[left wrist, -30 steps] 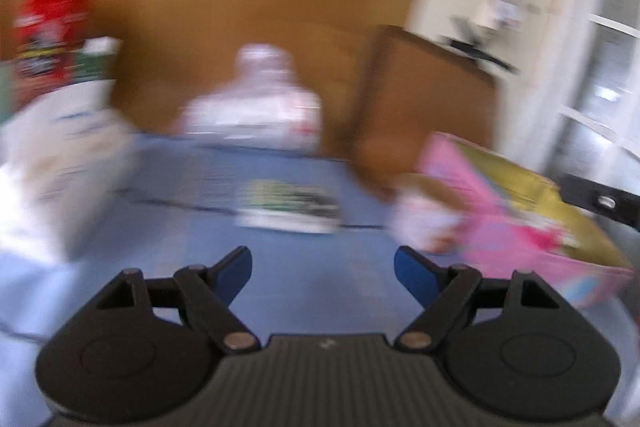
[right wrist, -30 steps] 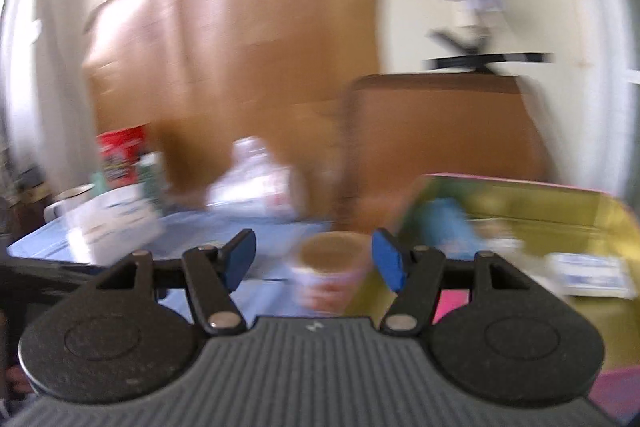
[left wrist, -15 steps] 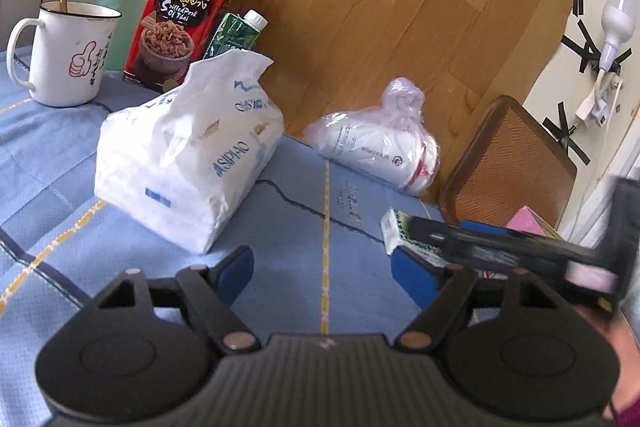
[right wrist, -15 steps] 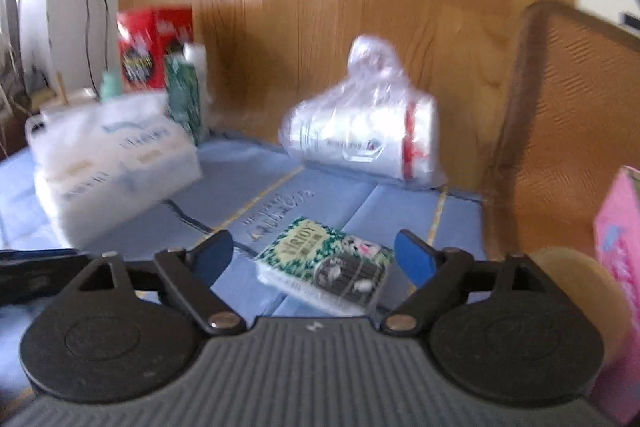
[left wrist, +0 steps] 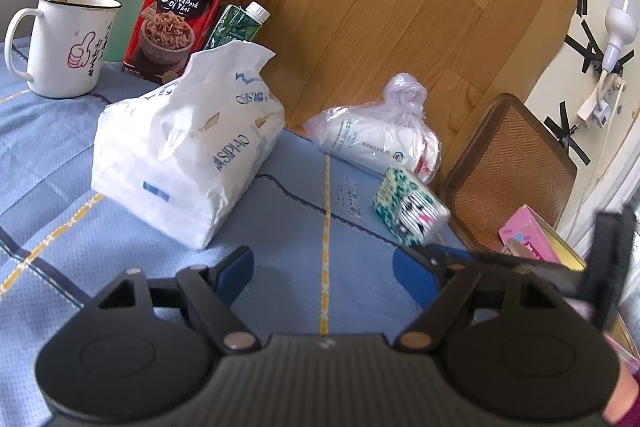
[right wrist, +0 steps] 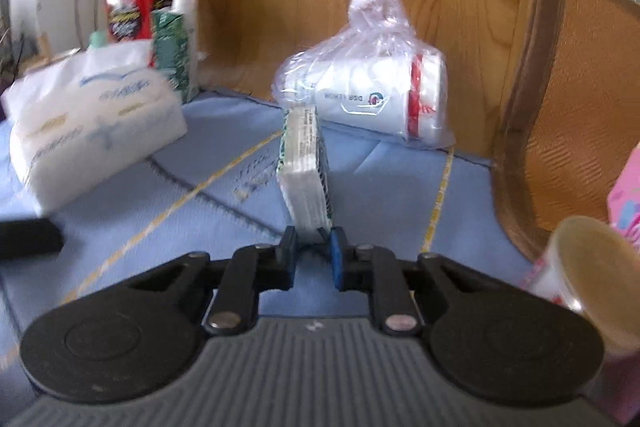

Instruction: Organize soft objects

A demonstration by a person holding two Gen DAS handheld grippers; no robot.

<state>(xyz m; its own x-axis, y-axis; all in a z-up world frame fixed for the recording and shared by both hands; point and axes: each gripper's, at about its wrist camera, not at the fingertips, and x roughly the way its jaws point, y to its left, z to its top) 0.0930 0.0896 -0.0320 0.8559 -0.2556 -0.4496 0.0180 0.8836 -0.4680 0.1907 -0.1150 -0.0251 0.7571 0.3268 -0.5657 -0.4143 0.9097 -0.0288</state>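
Landmark: large white tissue bag (left wrist: pixel 188 143) on the blue tablecloth (left wrist: pixel 304 291)
Right gripper (right wrist: pixel 314 255): jaws narrow, pinching one end of the small green tissue pack (right wrist: pixel 306 167)
Pack position: to the right of the bag, stood on edge, near the plastic-wrapped roll (right wrist: pixel 376 99); off the cloth or touching it, cannot tell
Left gripper (left wrist: pixel 322 267): jaws wide, empty, low in front of the bag
Step (judged): carry pack to its spot
Technique: grip is near the edge, pack may sag; move slowly, keep it level, avoid the paper cup (right wrist: pixel 592 275)
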